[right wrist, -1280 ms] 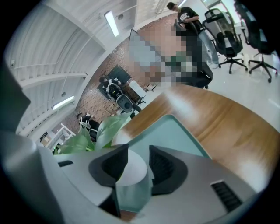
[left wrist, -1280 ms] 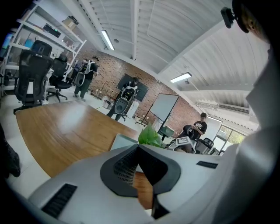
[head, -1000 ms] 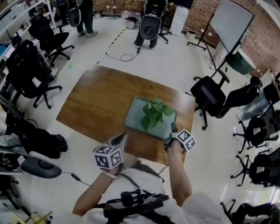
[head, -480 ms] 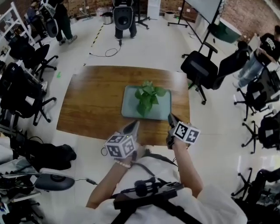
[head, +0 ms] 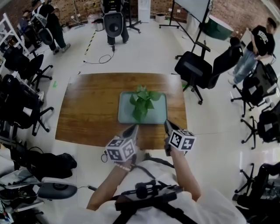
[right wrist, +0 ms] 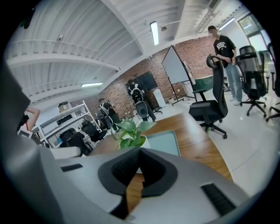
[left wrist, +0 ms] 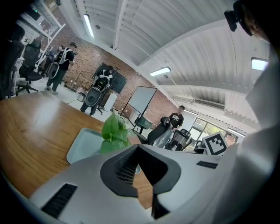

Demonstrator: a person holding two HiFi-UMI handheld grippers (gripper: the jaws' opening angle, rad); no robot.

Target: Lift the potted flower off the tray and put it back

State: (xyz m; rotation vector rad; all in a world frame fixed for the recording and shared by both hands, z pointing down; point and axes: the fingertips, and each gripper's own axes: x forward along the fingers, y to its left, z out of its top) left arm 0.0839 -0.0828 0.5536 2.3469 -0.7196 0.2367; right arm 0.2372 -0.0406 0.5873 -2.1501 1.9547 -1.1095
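The potted flower (head: 141,102), green leaves in a small white pot, stands upright on the pale green tray (head: 159,116) in the middle of the wooden table (head: 87,109). Both grippers hover over the table's near edge, short of the tray and touching nothing. My left gripper (head: 133,128) is shut and empty. My right gripper (head: 166,124) is also shut and empty. In the left gripper view the flower (left wrist: 112,130) and tray (left wrist: 82,146) lie ahead past the closed jaws. In the right gripper view the flower (right wrist: 130,129) rises just beyond the closed jaws, with the tray (right wrist: 164,142) to its right.
Black office chairs (head: 197,70) stand off the table's far right corner, with several more (head: 19,100) on the left. People stand at the back (head: 113,22) and far right (head: 256,46). A whiteboard (head: 194,6) is behind the table.
Both grippers have drawn back from the tray to the table's near edge. The right one was at the tray's near right corner a second ago. The flower stays on the tray.
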